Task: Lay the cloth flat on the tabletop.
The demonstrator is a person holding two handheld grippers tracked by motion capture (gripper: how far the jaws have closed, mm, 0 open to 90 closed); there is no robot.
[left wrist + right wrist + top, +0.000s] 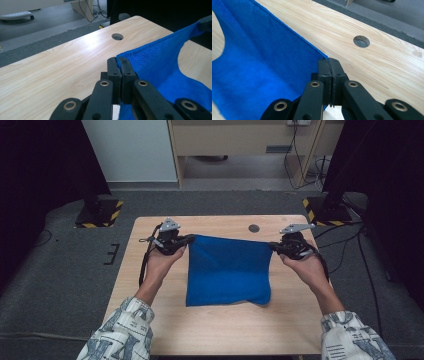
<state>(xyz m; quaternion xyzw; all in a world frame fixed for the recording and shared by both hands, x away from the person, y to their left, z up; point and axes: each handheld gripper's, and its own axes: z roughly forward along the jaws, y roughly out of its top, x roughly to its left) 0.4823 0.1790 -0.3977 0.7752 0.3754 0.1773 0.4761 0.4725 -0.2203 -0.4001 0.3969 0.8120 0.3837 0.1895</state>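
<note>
Blue cloth stretched between both, left hand-held gripper and right hand-held gripper clamping its corners

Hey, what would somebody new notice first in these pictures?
A bright blue cloth in the middle of the wooden table, stretched by its two far corners. The left gripper pinches one corner and the right gripper the other, jaws shut. A round hole sits beyond the cloth.

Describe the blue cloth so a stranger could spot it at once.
Start at the light wooden table in the middle of the grey carpeted floor. Across its centre hangs the cloth, stretched between the left tongs and the right tongs, each clamped on a far corner. It is the table's one bright blue, soft thing.
</note>
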